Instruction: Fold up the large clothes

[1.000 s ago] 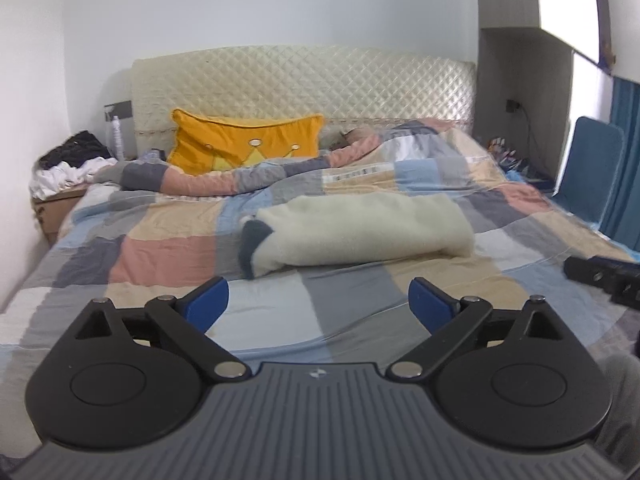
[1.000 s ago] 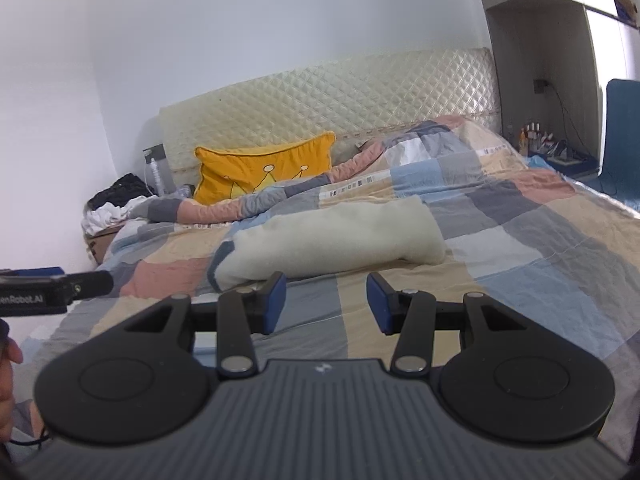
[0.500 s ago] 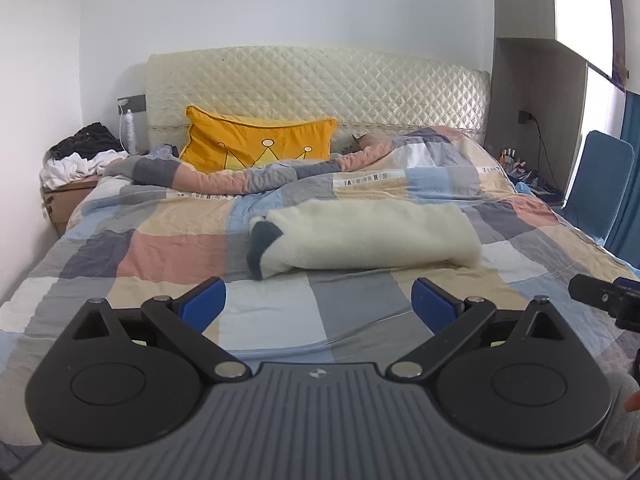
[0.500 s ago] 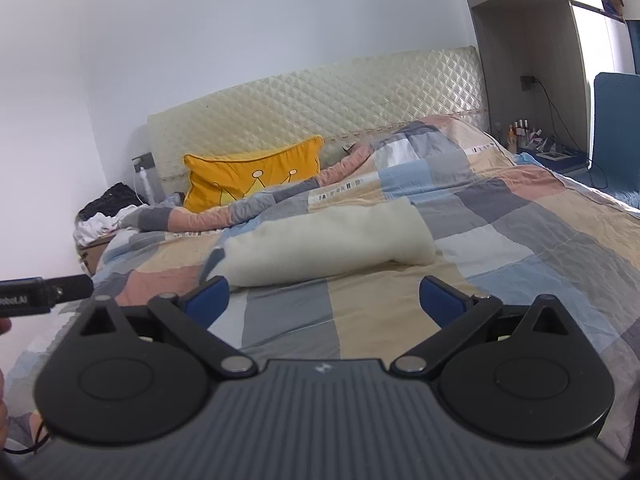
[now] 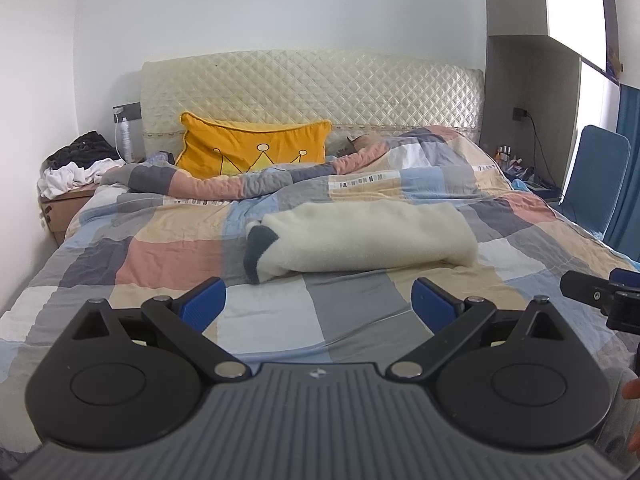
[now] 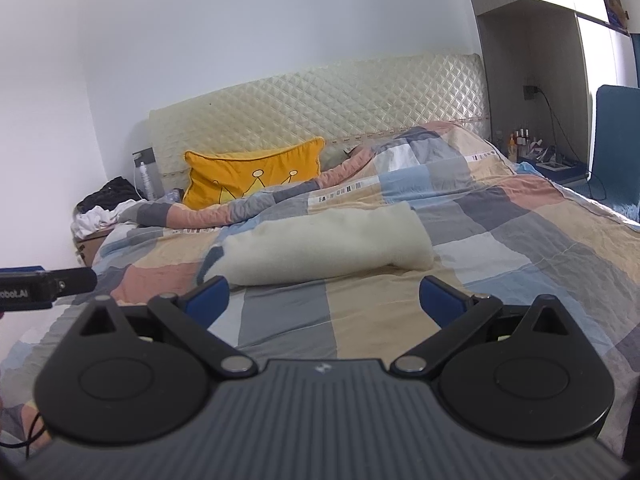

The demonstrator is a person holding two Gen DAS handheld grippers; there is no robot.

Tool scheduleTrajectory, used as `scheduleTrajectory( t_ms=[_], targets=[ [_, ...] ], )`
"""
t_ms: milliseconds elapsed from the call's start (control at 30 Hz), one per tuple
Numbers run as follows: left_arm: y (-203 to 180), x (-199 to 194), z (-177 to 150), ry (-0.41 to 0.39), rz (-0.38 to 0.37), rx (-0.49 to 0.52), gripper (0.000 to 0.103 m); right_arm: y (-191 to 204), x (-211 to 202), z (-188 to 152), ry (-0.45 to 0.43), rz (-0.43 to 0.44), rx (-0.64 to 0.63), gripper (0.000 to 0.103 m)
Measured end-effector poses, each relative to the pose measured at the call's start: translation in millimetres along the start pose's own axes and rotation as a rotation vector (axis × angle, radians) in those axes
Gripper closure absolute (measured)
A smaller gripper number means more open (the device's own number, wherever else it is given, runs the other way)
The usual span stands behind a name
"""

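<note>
Lying across the middle of the patchwork quilt (image 5: 168,256): a cream fleece garment (image 5: 372,236), folded into a long bundle, with a dark cuff or collar (image 5: 258,246) showing at its left end — hard to tell which from this distance. Hovering over the near part of the bed, short of the bundle and apart from it: the left gripper (image 5: 318,304), jaws spread wide, gripping nothing, only quilt showing between the blue pads (image 5: 202,304). Hovering likewise on the other side: the right gripper (image 6: 326,300), jaws released to full width, nothing between them. Leaning against the quilted headboard (image 5: 312,92): a yellow crown cushion (image 5: 252,152). Resting on the nightstand at left: a heap of dark and white clothes (image 5: 78,162). Standing at right: a blue chair (image 5: 596,184).
</note>
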State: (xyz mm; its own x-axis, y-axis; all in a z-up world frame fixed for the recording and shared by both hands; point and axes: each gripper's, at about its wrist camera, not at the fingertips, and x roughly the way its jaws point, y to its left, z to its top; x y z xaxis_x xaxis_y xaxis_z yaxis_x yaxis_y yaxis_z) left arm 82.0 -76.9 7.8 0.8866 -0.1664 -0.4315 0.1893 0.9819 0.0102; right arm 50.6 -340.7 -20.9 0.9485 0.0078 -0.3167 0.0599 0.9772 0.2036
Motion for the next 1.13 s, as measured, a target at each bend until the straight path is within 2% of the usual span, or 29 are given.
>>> scheduleTrajectory(
  t_ms=[1133],
  targets=[
    [-3.5,-2.5,2.9,-0.008,-0.008,0.004,0.0,-5.1,-8.5,-1.7,0.0,-0.018,0.007,0.0]
  ],
)
